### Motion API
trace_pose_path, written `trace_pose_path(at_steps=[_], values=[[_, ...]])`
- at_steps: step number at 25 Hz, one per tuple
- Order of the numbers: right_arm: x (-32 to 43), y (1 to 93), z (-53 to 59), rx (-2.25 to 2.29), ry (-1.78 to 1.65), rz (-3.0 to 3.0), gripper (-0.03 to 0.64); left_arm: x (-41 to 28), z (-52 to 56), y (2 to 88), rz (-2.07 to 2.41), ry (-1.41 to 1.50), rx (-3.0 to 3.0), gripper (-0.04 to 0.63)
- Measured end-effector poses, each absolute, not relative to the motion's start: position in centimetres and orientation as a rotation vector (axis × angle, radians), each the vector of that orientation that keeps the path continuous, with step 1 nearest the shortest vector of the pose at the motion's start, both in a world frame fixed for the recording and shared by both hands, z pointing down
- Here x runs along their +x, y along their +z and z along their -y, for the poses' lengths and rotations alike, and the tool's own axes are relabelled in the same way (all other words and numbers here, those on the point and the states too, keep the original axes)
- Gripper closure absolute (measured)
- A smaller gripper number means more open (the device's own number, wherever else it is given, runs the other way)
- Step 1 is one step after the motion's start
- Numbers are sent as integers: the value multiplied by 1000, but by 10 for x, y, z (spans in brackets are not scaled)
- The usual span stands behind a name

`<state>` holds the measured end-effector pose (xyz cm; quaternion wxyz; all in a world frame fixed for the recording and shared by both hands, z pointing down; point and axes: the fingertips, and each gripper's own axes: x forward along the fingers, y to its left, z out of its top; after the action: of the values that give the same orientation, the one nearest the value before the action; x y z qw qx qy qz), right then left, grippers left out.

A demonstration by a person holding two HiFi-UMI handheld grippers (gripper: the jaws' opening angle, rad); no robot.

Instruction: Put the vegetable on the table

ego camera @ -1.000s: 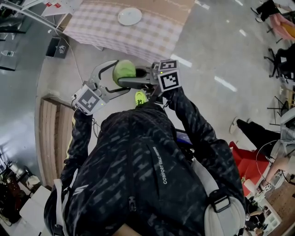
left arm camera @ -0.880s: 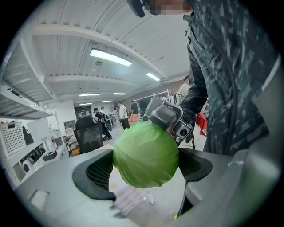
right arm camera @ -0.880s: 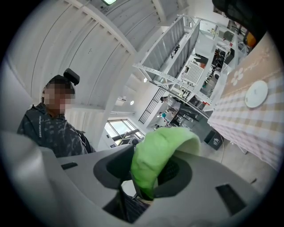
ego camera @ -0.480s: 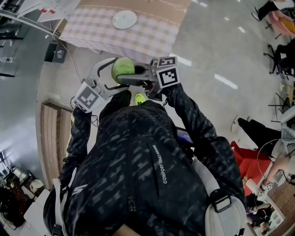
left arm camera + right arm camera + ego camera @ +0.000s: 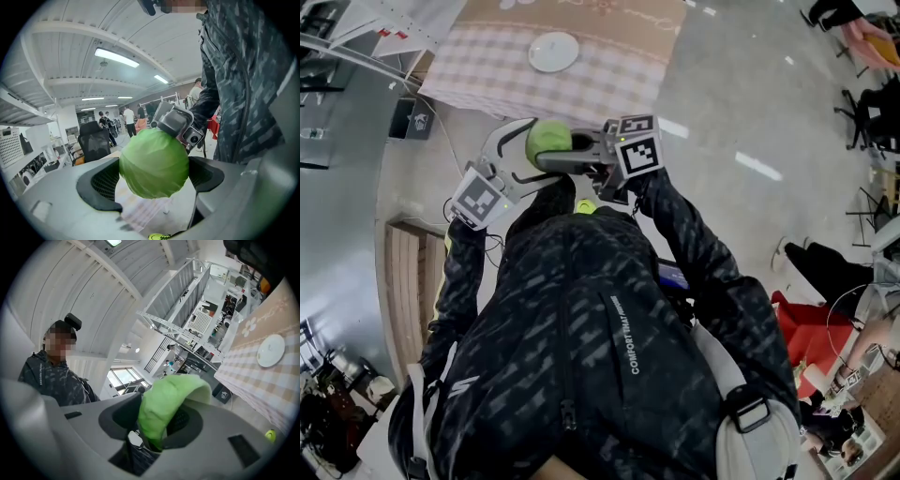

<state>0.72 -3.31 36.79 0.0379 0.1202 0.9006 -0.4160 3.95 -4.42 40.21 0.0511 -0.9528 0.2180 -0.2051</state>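
Cabbage (image 5: 548, 141) sits clamped in our left gripper (image 5: 154, 177) and right gripper (image 5: 157, 420), short of the far table (image 5: 487, 70), so we've yet to set it down.

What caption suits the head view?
A person holds a green cabbage in the left gripper and right gripper, a checked table and white plate ahead.

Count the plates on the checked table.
1: a white plate near the middle of the checked table; its far end is out of frame, so others may be hidden.
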Motion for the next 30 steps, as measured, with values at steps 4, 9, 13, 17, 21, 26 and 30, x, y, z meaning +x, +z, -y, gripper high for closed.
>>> trace_pose_path(at_steps=[4,9,13,17,21,26,30], values=[[-1,375,52,336,-1300,-2756,500,32,62,409,-647,-634,-2923,141],[-11,384,75,294,-1318,-2760,499,23,84,417,-623,-619,-2948,141],[-17,390,95,250,-1338,-2755,497,18,102,423,-601,-615,-2970,142],[-24,397,118,217,-1346,-2760,492,10,124,429,-577,-627,-2963,143],[-30,404,139,190,-1371,-2744,488,3,144,436,-550,-638,-2972,143],[-37,412,161,163,-1391,-2748,482,-2,165,444,-525,-662,-2960,144],[-41,421,178,128,-1414,-2768,471,-7,182,452,-515,-683,-2965,144]])
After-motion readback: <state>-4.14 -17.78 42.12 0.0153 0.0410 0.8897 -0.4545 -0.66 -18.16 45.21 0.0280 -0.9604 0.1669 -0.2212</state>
